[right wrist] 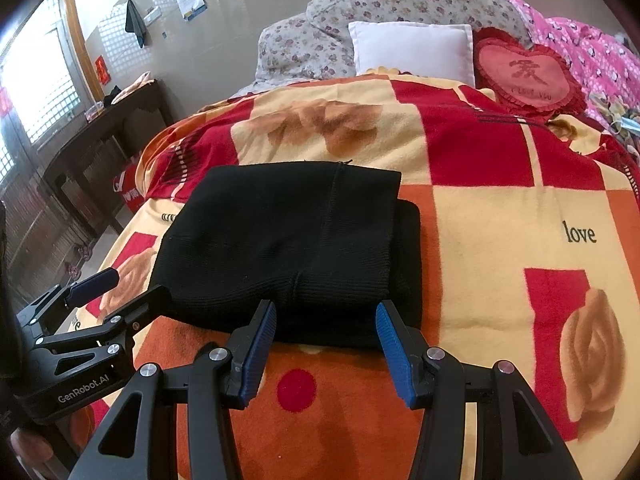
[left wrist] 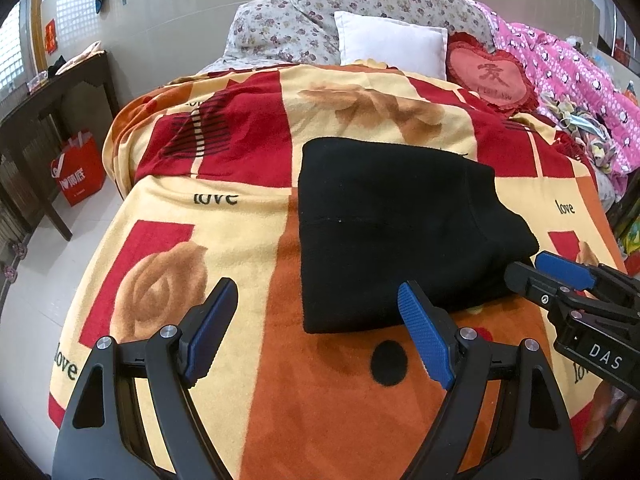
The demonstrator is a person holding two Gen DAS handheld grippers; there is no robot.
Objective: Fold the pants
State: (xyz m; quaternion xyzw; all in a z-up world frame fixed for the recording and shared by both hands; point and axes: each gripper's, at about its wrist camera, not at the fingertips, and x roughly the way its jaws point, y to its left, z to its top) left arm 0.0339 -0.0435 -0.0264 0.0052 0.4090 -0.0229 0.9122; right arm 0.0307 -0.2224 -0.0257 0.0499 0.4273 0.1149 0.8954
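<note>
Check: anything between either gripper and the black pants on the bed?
Nothing visible. The folded black pants lie alone on the blanket. The right gripper hangs open at their near edge; the left gripper is open at their near left corner. Pillows sit far behind.

Bed (left wrist: 248, 360) under rose-patterned blanket (right wrist: 480, 220), folded black pants (right wrist: 280, 248), pillows (left wrist: 392, 46), pink quilt (left wrist: 568, 72)
</note>
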